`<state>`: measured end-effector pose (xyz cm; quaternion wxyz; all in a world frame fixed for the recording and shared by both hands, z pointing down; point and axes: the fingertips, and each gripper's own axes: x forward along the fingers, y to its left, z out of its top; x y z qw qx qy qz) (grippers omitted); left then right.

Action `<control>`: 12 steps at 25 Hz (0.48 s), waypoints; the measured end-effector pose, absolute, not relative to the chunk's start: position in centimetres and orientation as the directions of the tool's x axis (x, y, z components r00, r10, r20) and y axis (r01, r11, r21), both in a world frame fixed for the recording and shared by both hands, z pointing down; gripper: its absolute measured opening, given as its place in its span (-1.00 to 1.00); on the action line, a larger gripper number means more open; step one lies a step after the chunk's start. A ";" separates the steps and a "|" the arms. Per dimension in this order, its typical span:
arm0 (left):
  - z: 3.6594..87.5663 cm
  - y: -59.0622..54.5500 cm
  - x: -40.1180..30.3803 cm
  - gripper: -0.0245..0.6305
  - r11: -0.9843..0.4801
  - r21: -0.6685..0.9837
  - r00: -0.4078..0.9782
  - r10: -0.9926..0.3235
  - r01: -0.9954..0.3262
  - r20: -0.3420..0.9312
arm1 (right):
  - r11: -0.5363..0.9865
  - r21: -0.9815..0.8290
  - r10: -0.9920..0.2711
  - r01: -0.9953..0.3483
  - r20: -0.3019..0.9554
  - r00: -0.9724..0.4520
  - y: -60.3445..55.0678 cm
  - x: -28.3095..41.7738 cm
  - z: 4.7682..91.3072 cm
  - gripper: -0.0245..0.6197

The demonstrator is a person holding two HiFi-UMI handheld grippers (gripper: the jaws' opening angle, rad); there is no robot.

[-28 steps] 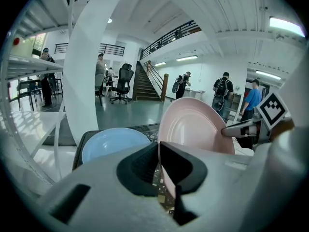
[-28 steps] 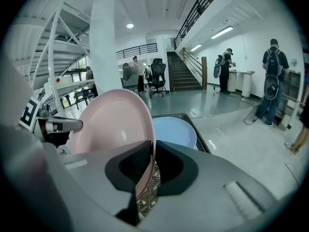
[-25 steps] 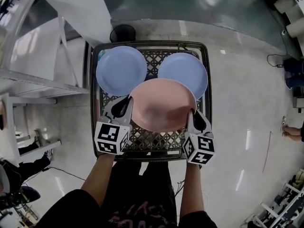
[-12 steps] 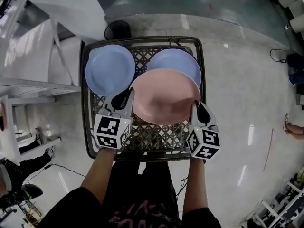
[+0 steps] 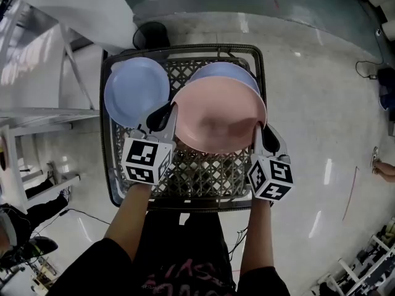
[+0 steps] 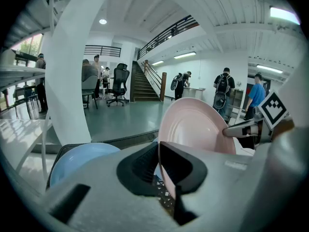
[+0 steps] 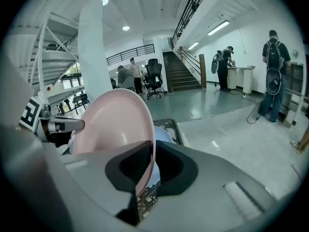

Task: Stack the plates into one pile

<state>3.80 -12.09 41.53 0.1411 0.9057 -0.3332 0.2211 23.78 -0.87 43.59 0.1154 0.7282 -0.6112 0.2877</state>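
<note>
- Left gripper [image 5: 162,117]: fingers clamped on the left rim of the pink plate [image 5: 216,119]. Its own view shows the rim [image 6: 166,178] pinched between the pads.
- Right gripper [image 5: 259,134]: fingers clamped on the opposite, right rim. The right gripper view shows the plate edge [image 7: 145,168] seated between the pads.
- Pink plate: held between both grippers over the black lattice crate [image 5: 203,171], right side, face up.
- Covered blue plate [image 5: 225,73]: directly under the pink plate at the crate's far right, only a crescent showing at the far edge. Contact between the two can't be judged.
- Free blue plate [image 5: 136,91]: lies flat in the crate's far-left corner, uncovered, just beside the left gripper's fingers.
- Crate stands on a shiny grey floor [image 5: 308,103].
</note>
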 end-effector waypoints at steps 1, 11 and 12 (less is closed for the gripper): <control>41.6 -12.4 4.1 -0.88 -0.738 0.107 0.680 -0.541 -0.666 0.495 | -0.228 -0.185 -0.824 -0.956 0.560 0.088 -1.1 24.0 43.6 -0.80; 44.0 -14.9 6.4 -0.88 -0.730 0.118 0.663 -0.525 -0.673 0.533 | -0.229 -0.194 -0.803 -0.954 0.592 0.072 -3.6 26.3 46.0 -0.80; 44.4 -15.1 6.6 -0.88 -0.729 0.119 0.661 -0.524 -0.675 0.537 | -0.227 -0.195 -0.801 -0.954 0.595 0.069 -3.8 26.5 46.3 -0.80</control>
